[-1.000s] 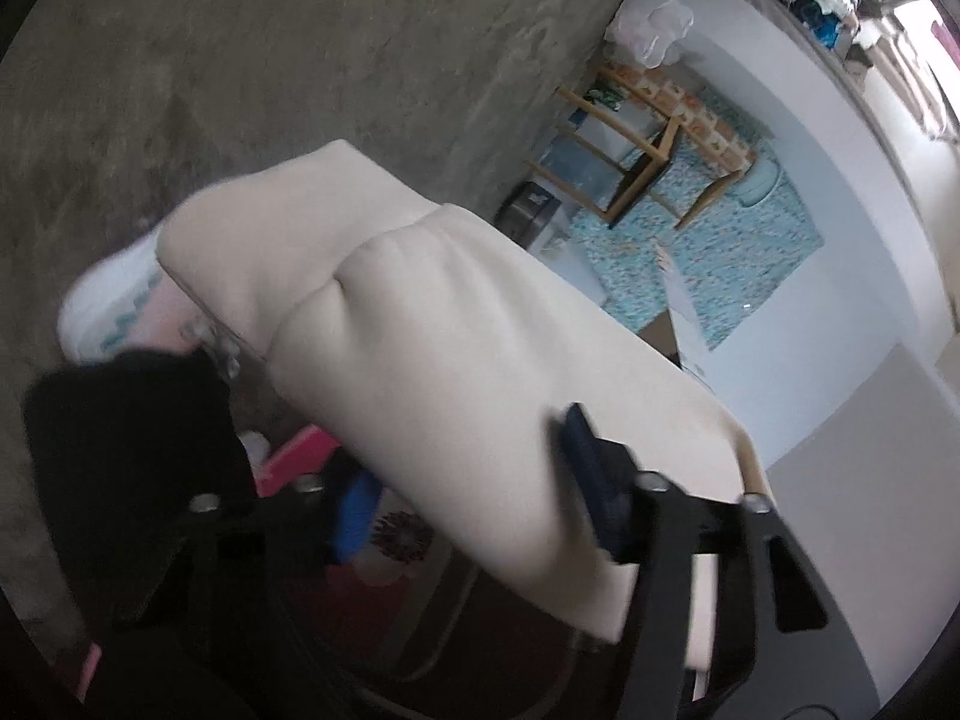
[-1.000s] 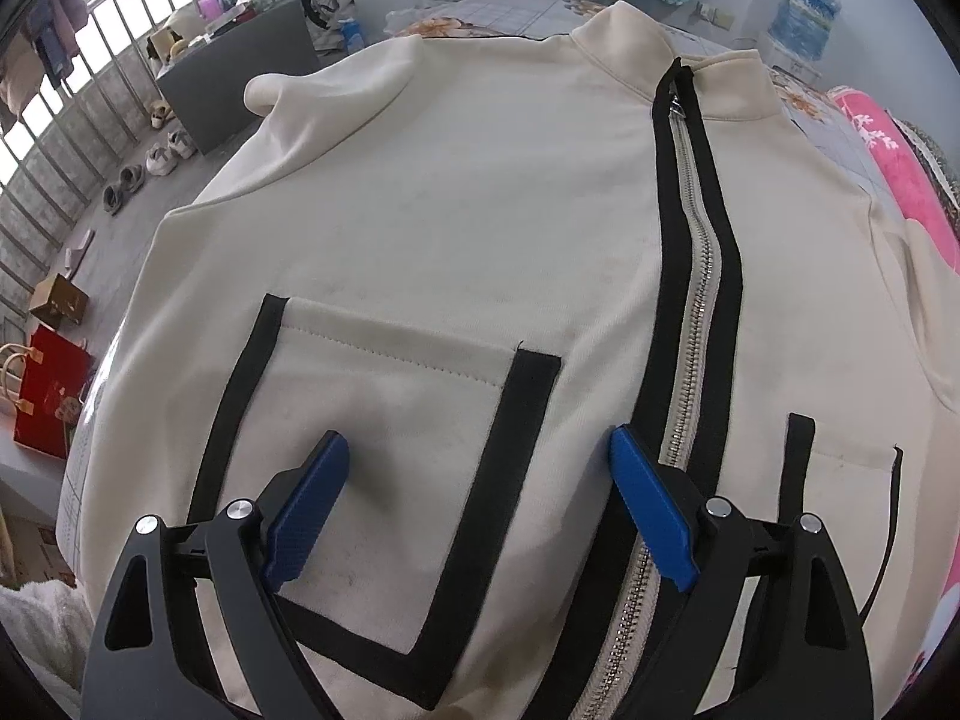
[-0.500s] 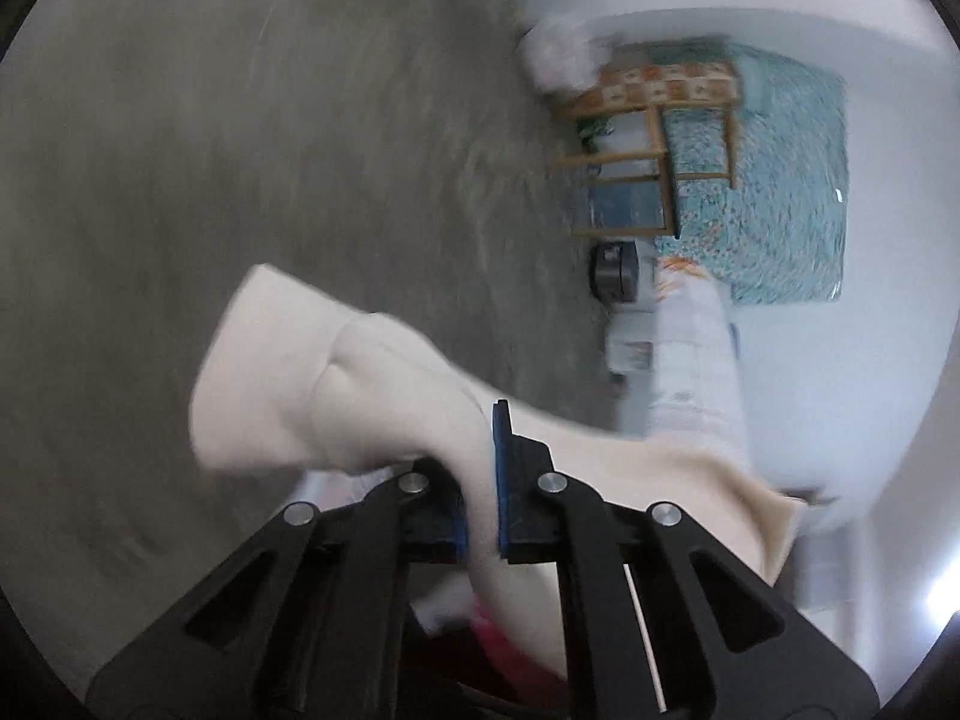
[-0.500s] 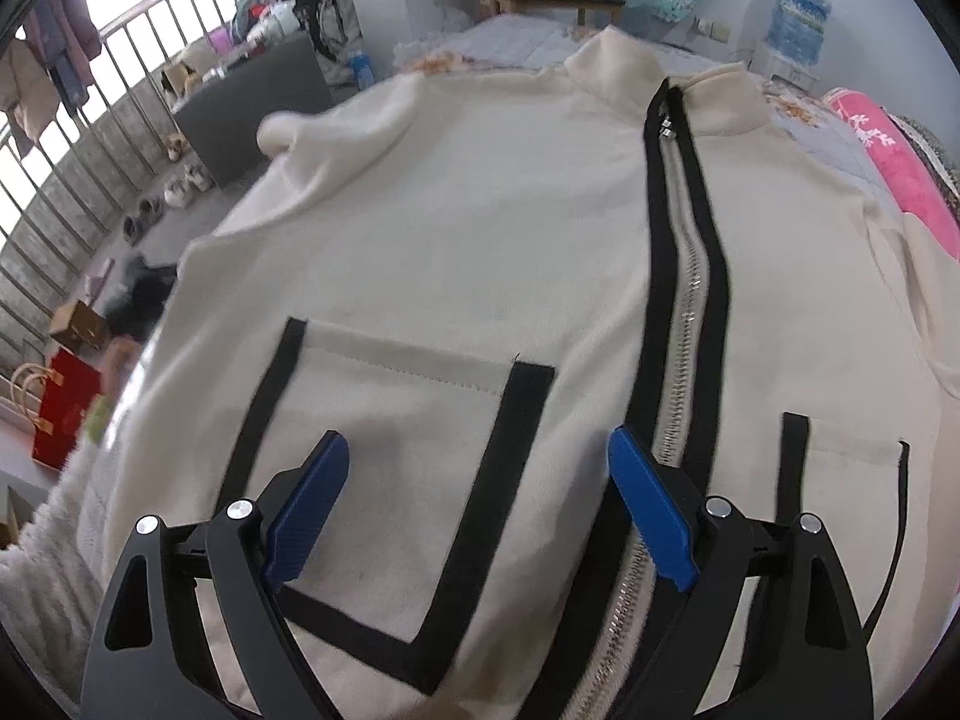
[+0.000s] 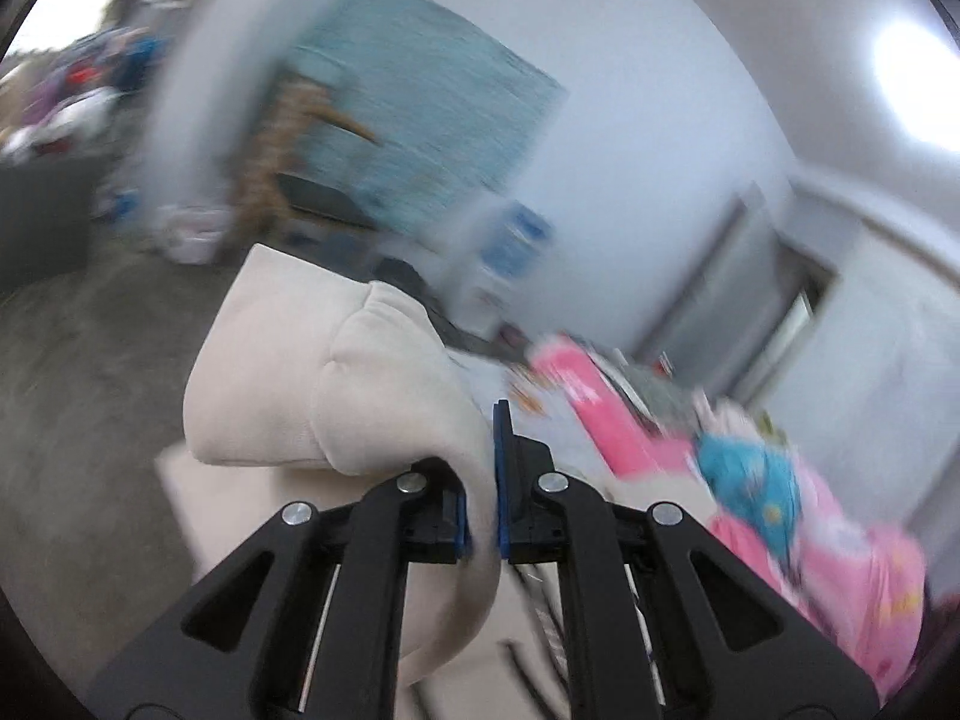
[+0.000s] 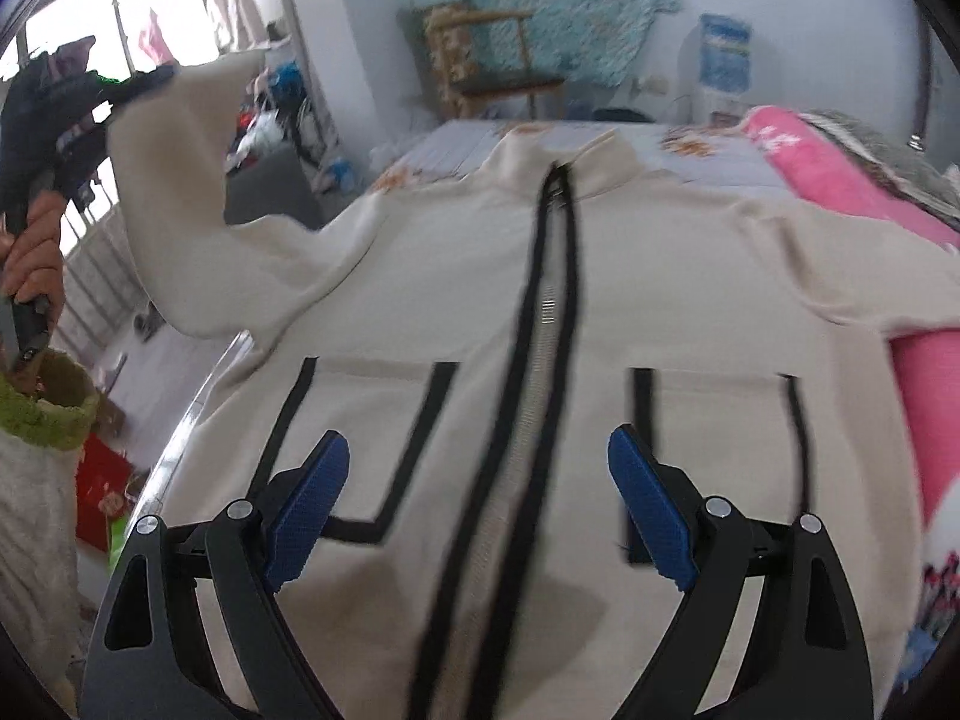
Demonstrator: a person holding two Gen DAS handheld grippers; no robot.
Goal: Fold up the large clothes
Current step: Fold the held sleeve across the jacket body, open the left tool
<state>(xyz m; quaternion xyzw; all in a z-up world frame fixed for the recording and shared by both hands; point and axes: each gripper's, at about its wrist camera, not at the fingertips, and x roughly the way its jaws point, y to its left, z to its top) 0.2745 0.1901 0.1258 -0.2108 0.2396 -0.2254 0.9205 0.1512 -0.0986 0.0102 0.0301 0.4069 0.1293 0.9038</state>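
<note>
**Sleeve up, ready to fold across**

We are working in a cluttered bedroom, over a bed (image 6: 462, 144) with a flowered sheet and a rolled pink blanket (image 6: 840, 180) along its right side; a wooden chair (image 6: 498, 60) is standing against the far wall under a turquoise patterned cloth.

The cream zip-front jacket with black trim (image 6: 456, 276) is lying face up and spread flat on the bed, collar away from us, the zipper running down its middle between two black-edged pockets.

We judge that we are starting the first fold: bringing a sleeve in over the body. Our left gripper (image 5: 480, 516) is pinching the cream sleeve near its cuff (image 5: 288, 384), jaws pressed together on the cloth, and is holding it raised above the bed's left edge. Our right gripper (image 6: 474, 498) is hovering over the jacket's lower front with its jaws spread wide, straddling the zipper and holding nothing.

The next move, as we see it, calls for carrying the sleeve across the chest and laying it flat, while the free gripper is pinning the body so it is not dragged along.
</note>
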